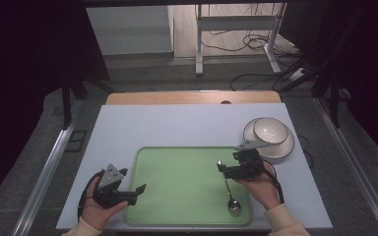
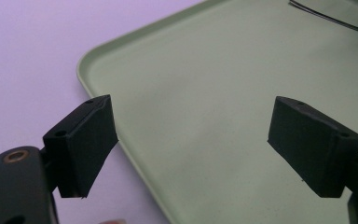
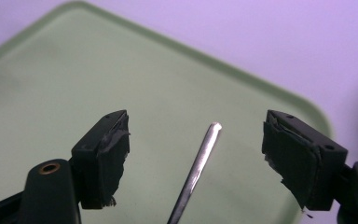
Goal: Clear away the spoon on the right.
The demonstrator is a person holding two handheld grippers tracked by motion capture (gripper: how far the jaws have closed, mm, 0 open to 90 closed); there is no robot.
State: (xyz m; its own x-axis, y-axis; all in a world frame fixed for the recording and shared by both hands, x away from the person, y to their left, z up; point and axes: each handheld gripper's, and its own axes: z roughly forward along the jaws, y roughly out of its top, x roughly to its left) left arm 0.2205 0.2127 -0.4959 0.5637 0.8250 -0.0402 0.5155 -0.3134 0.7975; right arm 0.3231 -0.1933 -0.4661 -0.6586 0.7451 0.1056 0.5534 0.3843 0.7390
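Lying on the green tray near its right edge, the metal spoon is straddled, untouched, by the wide-spread right hand-held gripper. The left hand-held gripper is held wide over the tray's left rim.

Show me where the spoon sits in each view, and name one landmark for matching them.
High view: the spoon lies on the tray's right side, bowl nearest the person, handle toward the right gripper.
Left gripper view: I can make out no spoon here; a thin dark line at top right looks like a cable.
Right gripper view: the handle rises at lower centre between the open jaws, touching neither.
Shared landmark: the green tray.
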